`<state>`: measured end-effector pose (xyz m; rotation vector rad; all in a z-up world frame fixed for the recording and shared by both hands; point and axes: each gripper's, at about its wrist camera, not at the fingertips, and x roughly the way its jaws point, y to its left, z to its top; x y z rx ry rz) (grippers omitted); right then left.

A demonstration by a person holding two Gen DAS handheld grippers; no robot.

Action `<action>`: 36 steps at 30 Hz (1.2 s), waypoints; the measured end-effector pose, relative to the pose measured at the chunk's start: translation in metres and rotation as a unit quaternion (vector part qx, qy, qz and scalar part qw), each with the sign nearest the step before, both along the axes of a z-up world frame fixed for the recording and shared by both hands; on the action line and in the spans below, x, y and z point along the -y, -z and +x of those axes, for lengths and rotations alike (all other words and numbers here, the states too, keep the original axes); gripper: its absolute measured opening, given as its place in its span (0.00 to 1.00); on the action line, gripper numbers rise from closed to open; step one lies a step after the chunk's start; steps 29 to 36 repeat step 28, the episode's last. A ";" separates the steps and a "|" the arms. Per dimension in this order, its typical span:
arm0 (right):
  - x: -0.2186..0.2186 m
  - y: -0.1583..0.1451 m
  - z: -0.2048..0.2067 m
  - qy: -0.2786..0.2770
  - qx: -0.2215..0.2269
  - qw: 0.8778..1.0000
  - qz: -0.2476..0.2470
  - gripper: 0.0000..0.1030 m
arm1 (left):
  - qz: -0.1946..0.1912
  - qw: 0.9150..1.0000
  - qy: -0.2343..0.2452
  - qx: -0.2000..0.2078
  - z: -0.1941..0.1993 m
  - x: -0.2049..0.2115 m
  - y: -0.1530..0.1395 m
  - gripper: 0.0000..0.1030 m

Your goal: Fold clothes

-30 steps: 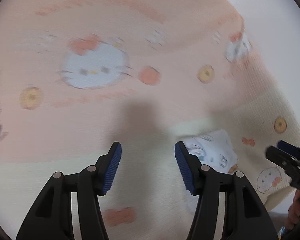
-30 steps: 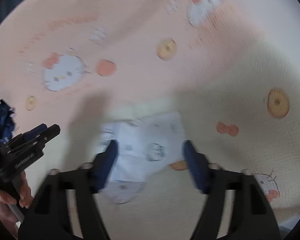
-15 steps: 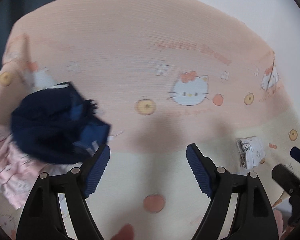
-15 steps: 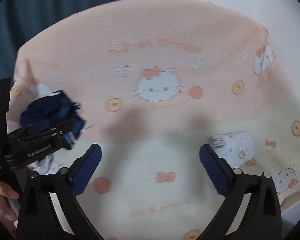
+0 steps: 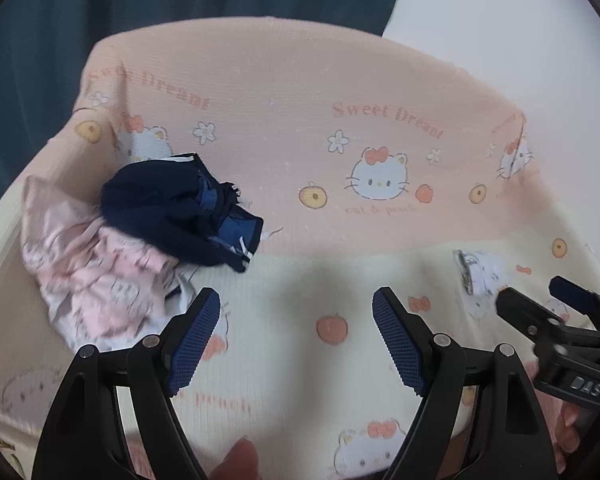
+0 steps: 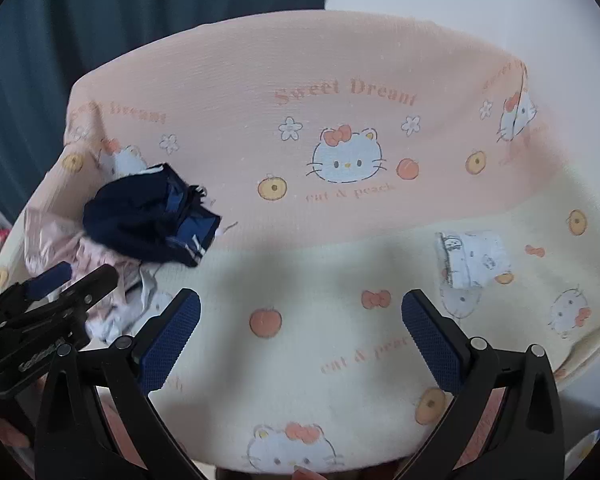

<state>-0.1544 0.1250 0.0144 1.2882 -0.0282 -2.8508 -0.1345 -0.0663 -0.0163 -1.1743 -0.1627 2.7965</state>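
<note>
- Peach-and-cream cartoon-cat blanket (image 5: 284,80): landmark; covers the work surface, bare through the middle.
- Small white printed garment (image 6: 474,258): folded into a compact square, resting on the blanket's cream band toward its right edge; a second ago right at the fingertips of both grippers, now well apart from them. Judged finished and set down.
- Left gripper (image 5: 296,340): jaws just widened, now standing apart with nothing between them; pulled back and up from the folded piece, hovering over the blanket's cream band.
- Right gripper (image 6: 300,336): jaws just widened to full spread, empty; likewise withdrawn, hovering over the cream band, beside the left gripper.
- Navy garment (image 5: 180,216): crumpled on the blanket's left side, atop the pile; unfolded.
- Pink printed garment (image 5: 88,272): rumpled beneath and beside the navy piece, at the blanket's left edge; unfolded.
- Status: one item done, heap pending; navy piece probably next.
</note>
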 end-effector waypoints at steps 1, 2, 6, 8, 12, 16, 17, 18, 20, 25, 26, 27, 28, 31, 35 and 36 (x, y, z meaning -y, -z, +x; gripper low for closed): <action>0.001 -0.001 0.009 -0.001 0.000 1.000 0.004 0.99 | 0.002 1.000 -0.003 -0.004 0.012 0.001 -0.002 0.79; 0.000 -0.002 0.017 -0.002 0.001 1.000 0.006 0.99 | 0.004 1.000 -0.006 -0.006 0.023 0.002 -0.003 0.79; -0.005 -0.003 0.055 -0.007 -0.003 1.000 -0.005 0.99 | 0.003 1.000 -0.016 -0.003 0.059 0.001 -0.005 0.79; -0.010 -0.002 0.075 -0.004 -0.007 1.000 -0.007 0.99 | 0.001 1.000 -0.018 -0.003 0.077 -0.001 -0.004 0.79; -0.017 0.005 0.113 0.000 -0.012 1.000 0.009 0.99 | 0.019 1.000 -0.014 0.000 0.110 -0.004 -0.001 0.79; -0.024 0.013 0.145 0.002 -0.009 1.000 0.015 0.99 | 0.023 1.000 -0.021 -0.004 0.138 -0.011 0.001 0.79; -0.027 0.016 0.152 0.004 -0.004 1.000 0.014 0.99 | 0.023 0.999 -0.023 -0.005 0.143 -0.013 0.002 0.79; -0.029 0.018 0.158 0.007 0.001 1.000 0.013 0.99 | 0.025 0.999 -0.022 -0.005 0.148 -0.015 0.002 0.79; -0.032 0.021 0.169 0.016 0.004 1.000 0.012 0.99 | 0.026 1.000 -0.016 -0.004 0.154 -0.019 0.003 0.79; -0.038 0.013 0.182 0.030 -0.015 0.999 0.020 0.99 | 0.014 1.000 -0.008 0.000 0.163 -0.030 0.006 0.79; -0.039 0.012 0.181 0.033 -0.018 0.999 0.022 0.99 | 0.013 1.000 -0.007 0.002 0.162 -0.032 0.007 0.79; -0.041 0.011 0.180 0.034 -0.019 0.999 0.023 0.99 | 0.012 1.000 -0.006 0.004 0.162 -0.033 0.008 0.79; -0.042 0.011 0.179 0.036 -0.019 0.999 0.024 0.99 | 0.011 1.000 -0.005 0.006 0.162 -0.034 0.009 0.79; -0.042 0.011 0.179 0.036 -0.019 0.999 0.024 0.99 | 0.011 1.000 -0.005 0.006 0.162 -0.034 0.009 0.79; -0.042 0.011 0.179 0.036 -0.019 0.999 0.024 0.99 | 0.011 1.000 -0.005 0.006 0.162 -0.034 0.009 0.79; -0.042 0.011 0.179 0.036 -0.019 0.999 0.024 0.99 | 0.011 1.000 -0.005 0.006 0.162 -0.034 0.009 0.79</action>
